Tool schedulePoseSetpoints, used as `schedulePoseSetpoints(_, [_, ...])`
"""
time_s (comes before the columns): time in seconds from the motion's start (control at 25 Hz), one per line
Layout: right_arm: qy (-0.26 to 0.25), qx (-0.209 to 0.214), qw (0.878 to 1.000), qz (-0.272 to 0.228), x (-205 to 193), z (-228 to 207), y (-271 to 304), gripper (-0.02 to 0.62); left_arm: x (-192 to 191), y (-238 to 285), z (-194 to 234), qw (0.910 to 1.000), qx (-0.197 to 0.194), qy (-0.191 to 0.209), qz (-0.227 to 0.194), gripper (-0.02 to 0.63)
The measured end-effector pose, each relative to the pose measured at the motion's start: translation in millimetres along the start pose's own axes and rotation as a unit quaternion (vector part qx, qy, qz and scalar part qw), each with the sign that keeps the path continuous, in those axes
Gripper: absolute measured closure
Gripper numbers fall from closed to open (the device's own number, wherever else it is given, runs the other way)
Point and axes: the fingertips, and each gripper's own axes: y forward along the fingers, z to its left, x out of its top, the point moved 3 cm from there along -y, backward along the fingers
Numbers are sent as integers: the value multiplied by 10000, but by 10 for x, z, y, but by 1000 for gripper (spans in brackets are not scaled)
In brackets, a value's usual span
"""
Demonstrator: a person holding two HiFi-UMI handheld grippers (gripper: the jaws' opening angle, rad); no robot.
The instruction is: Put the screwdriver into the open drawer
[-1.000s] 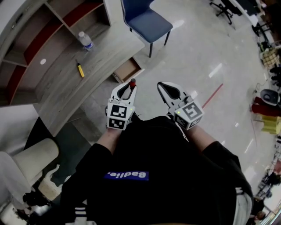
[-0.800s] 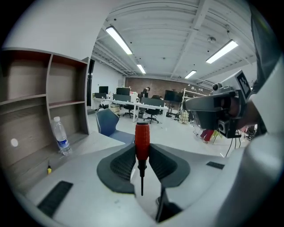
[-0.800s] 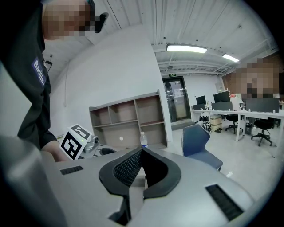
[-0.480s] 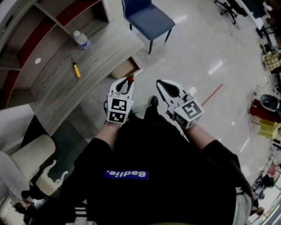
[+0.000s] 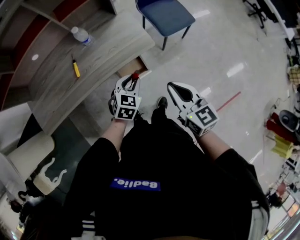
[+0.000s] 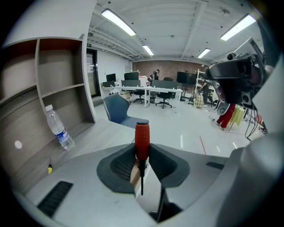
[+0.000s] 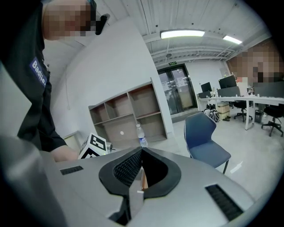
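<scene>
Your left gripper (image 5: 132, 78) has its jaws clamped on the screwdriver (image 6: 142, 141) by the red handle — looks light, stiff, maybe slick — right gripper (image 5: 174, 89) pinched together, empty.

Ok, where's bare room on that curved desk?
The desk is bare between the water bottle and the blue chair, and again nearer you than the yellow screwdriver. It's tight by the open drawer, where the left gripper holds the red screwdriver.

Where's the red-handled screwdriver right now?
Head view, left of centre: the red-handled screwdriver is clamped in the left gripper, close to the open drawer below the desk edge.
</scene>
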Motion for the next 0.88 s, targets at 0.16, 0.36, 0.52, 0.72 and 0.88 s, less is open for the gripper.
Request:
schedulePoseSetpoints(0.16, [98,85,9999,83,-98,-144,45,566,-212,254,70,9993,169,-4,345,514])
schedulePoseSetpoints(0.36, [131,145,9996,219,-186,-318,18,566,-355,581,107,9982,279,6,529,514])
schedulePoseSetpoints(0.52, [162,149,9992,334,-267,-427,-33,567,-482,851,164,9966,390,75,726,514])
schedulePoseSetpoints(0.72, [248,116,9984,493,-397,-562,-87,566,-692,1151,195,9936,450,31,1039,514])
schedulePoseSetpoints(0.88, [306,108,9980,552,-451,-630,-89,566,-852,1350,220,9908,495,19,1259,514])
